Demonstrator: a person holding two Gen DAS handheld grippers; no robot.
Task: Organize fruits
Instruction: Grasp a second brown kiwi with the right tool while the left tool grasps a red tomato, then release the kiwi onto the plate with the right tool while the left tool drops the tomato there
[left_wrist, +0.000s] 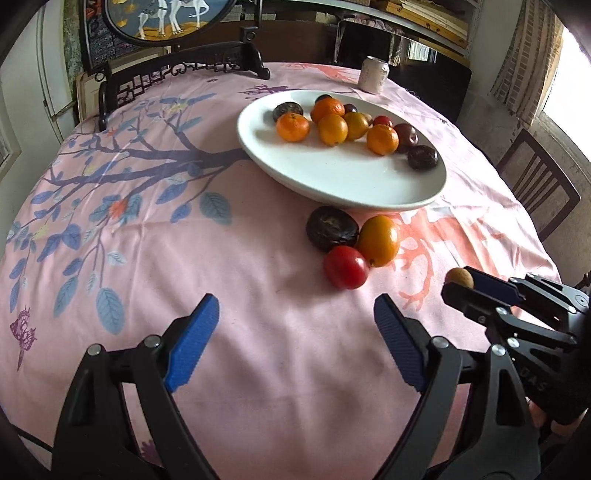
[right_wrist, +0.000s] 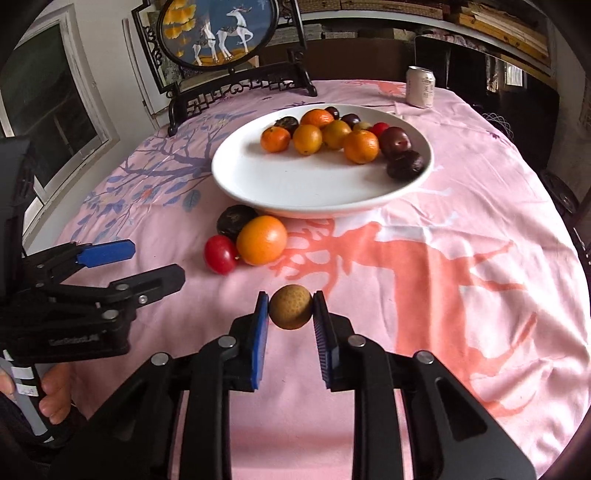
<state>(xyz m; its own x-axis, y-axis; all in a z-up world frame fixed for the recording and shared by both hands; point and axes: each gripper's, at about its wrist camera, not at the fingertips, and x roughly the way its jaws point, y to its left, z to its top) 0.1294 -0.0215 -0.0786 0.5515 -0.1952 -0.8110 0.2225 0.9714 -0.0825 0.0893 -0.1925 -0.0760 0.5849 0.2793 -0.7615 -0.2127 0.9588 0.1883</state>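
Pinching a small round brown fruit (right_wrist: 290, 307) with no long axis, the right gripper (right_wrist: 290, 308) holds it over the pink tablecloth (right_wrist: 443, 258), near the white plate (right_wrist: 295, 184) of fruit; the left gripper (left_wrist: 295, 314) gapes empty. Only the right view shows a window (right_wrist: 55, 122) at left, the other a chair (left_wrist: 535, 177)

Fruit, dish and can, counted

One white plate (right_wrist: 258, 184); one drink can (right_wrist: 420, 86); three loose fruits beside the plate: one dark fruit (right_wrist: 232, 219), one orange (right_wrist: 261, 240), one red tomato (right_wrist: 221, 254); one brown longan (right_wrist: 290, 307); two grippers.
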